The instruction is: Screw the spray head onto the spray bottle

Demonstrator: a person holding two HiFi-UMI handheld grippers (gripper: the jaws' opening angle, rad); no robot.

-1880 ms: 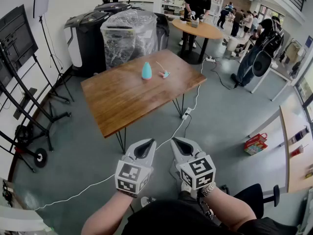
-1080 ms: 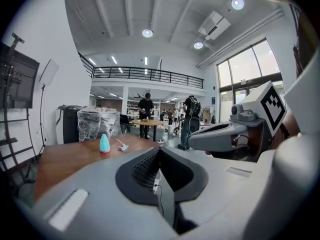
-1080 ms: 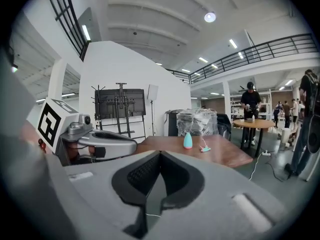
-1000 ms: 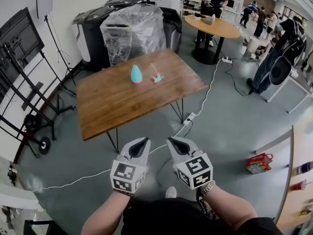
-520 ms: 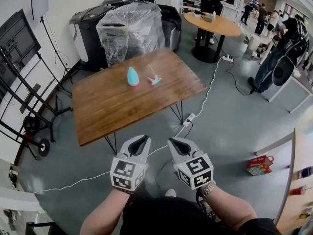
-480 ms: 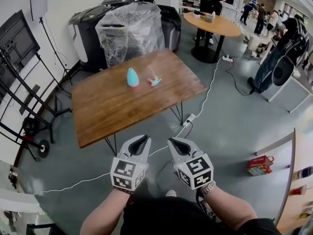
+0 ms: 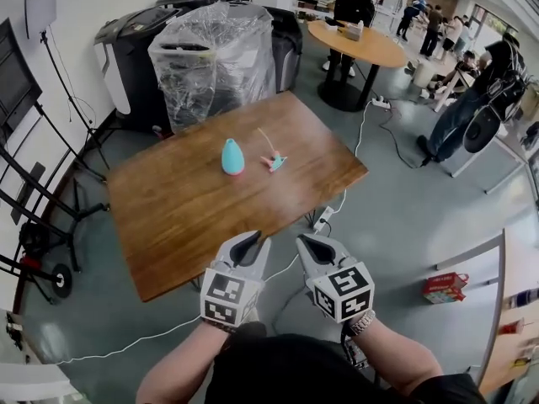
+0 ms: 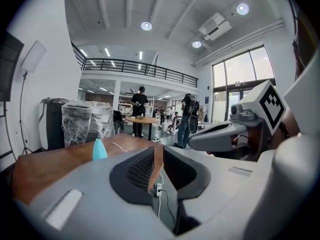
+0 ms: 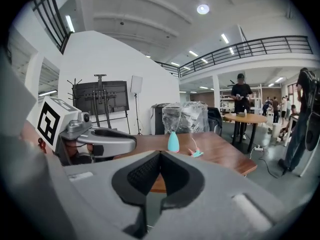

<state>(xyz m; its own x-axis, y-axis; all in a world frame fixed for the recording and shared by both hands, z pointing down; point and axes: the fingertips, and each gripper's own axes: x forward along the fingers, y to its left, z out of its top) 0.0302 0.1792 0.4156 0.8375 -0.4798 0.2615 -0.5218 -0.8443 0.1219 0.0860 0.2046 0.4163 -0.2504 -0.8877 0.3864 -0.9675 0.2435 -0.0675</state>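
Observation:
A light blue spray bottle (image 7: 232,156) stands upright in the middle of the brown wooden table (image 7: 177,217). Just right of it lies the spray head (image 7: 275,160), turquoise with a thin pale tube. Both also show far ahead in the right gripper view, the bottle (image 9: 173,142) left of the spray head (image 9: 195,153), and the bottle (image 8: 99,149) shows in the left gripper view. My left gripper (image 7: 250,243) hovers at the table's near edge; its jaws have just been opening and stand a narrow gap apart with nothing between them. Beside it, my right gripper (image 7: 308,244) is shut and empty.
Behind the table stand a plastic-wrapped bin (image 7: 210,61) and black machines (image 7: 135,45). A person stands at a round table (image 7: 354,45) at the back. A white cable and power strip (image 7: 322,219) lie on the floor by the table's right legs. Black stands (image 7: 34,183) line the left wall.
Both grippers have moved forward to the table's near edge, side by side. The table with the bottle and spray head now lies closer in the head view.

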